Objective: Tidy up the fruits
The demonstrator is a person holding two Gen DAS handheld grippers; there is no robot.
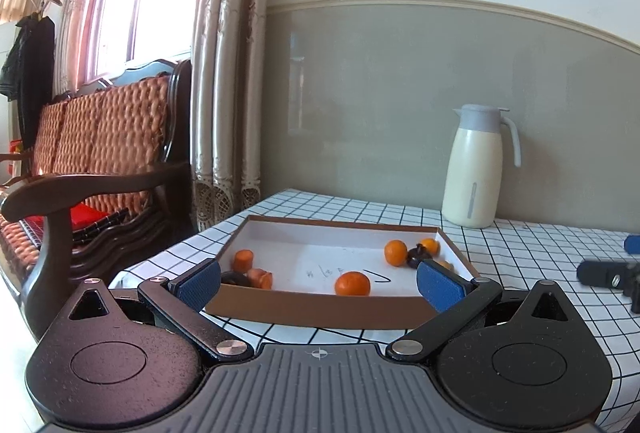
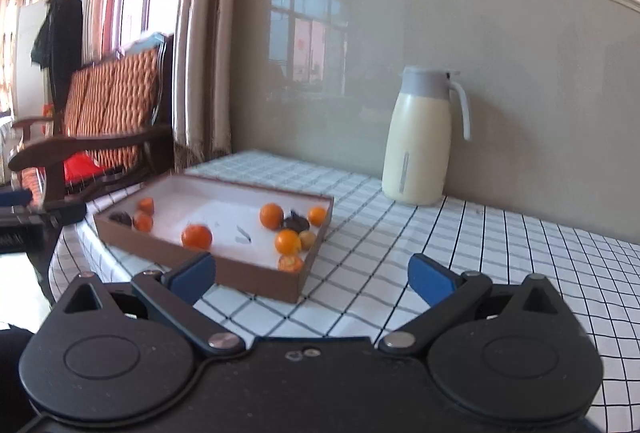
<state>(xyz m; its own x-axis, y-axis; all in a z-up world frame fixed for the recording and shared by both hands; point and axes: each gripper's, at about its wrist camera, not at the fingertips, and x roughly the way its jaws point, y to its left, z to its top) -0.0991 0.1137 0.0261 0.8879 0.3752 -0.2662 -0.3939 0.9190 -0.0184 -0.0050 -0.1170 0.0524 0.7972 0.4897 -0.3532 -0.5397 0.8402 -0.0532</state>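
Oranges point(image 2: 196, 236), round and glossy, lie in a shallow cardboard tray point(image 2: 256, 279) on checked cloth point(image 2: 400, 233); both grippers point(image 1: 320, 283) point(image 2: 312, 275) gape empty.

Left wrist view low, close before box point(image 1: 320, 307); right wrist view farther right, slightly blurred; both share box, jug point(image 2: 418, 145).

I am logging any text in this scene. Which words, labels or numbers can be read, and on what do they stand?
Nothing can be read.
Handwritten black marks on the white floor of the shallow brown cardboard tray, at: too small and slanted to read.
Cream thermos jug with grey lid: no label visible.
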